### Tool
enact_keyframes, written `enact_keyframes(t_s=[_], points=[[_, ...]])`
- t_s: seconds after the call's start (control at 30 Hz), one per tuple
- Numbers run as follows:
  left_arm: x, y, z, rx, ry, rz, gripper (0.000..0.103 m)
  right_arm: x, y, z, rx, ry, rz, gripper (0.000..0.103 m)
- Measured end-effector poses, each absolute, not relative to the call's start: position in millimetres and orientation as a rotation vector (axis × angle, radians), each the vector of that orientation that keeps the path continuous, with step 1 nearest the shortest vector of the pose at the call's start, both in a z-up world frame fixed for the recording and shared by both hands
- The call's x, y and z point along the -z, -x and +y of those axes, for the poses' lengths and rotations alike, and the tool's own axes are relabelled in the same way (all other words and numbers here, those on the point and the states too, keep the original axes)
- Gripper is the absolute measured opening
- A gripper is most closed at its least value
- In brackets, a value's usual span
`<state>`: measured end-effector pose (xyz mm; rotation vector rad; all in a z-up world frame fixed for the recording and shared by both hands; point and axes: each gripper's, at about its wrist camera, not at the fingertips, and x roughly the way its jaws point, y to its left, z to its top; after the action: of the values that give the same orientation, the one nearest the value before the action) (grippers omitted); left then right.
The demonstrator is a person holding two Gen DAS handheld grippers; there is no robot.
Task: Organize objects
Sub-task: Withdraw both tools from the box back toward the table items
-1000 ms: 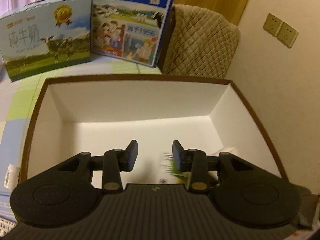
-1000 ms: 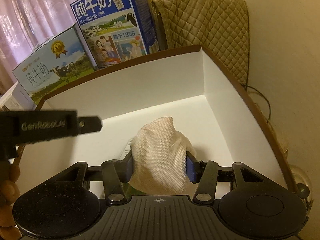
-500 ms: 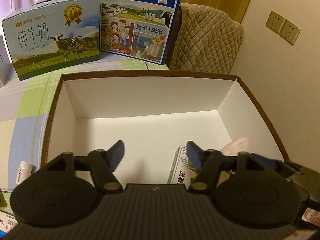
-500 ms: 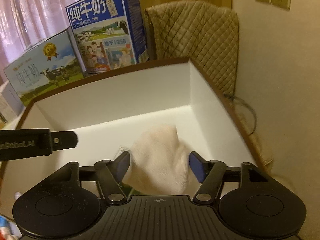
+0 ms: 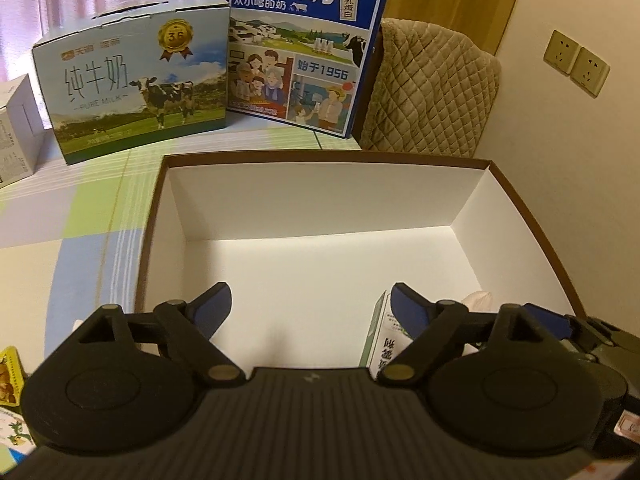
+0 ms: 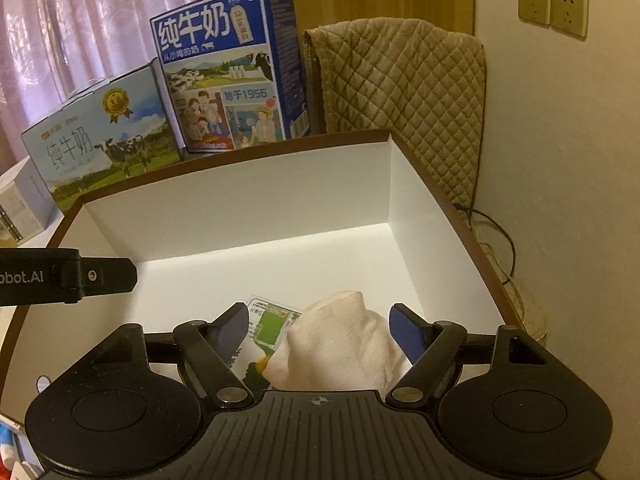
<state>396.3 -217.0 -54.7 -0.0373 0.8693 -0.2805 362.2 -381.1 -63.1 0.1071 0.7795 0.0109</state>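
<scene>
**A:** Where are we, over the white box point(image 5: 320, 200)?

**B:** Yes. Our right tongs point(image 6: 318, 320) hang released above its near right corner, the blue pads spread wide. The crumpled paper towel point(image 6: 340, 344) sits between them, touching neither pad that we can see, and it rests on the box floor against a small milk carton point(image 6: 266, 324).

**A:** And the left tongs point(image 5: 310, 300)?

**B:** Released too, holding nothing, over the bare middle of the box floor. The carton point(image 5: 380, 344) lies just to their right, near the right-hand pad.

**A:** So which way does the next move go?

**B:** We judge both items are delivered. The towel lies straight ahead of the right tongs and low; the carton lies flat, its long axis running away from us toward the far wall of the box. The right hand is nearer both.

**A:** The setting?

**B:** The box stands on a bench point(image 5: 92, 208) covered in a green, blue and white check cloth, close to a cream wall with two sockets point(image 6: 554, 8). Two big milk cases point(image 5: 136, 88) stand behind, beside a quilted beige cover point(image 6: 400, 92) and pink curtains.
</scene>
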Motion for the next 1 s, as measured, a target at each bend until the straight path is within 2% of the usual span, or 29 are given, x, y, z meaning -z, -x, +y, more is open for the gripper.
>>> enact_keyframes(t_s=[0.3,0.7,1.0], points=[[34.7,-376.7,-194.7,0.276,0.032,0.853,0.087,47.3,-345.1,-375.2,-0.024,-0.095,0.746,0.075],[-2.6,-315.5,-119.0,0.222,0.044,0.782,0.092,-15.5,-286.8,-377.2,-0.048,-0.155,0.591,0.075],[-14.2,-257.5,-67.3,0.187,0.053,0.744,0.097,-24.1,-232.0,-338.7,-0.143,-0.140,0.571,0.075]])
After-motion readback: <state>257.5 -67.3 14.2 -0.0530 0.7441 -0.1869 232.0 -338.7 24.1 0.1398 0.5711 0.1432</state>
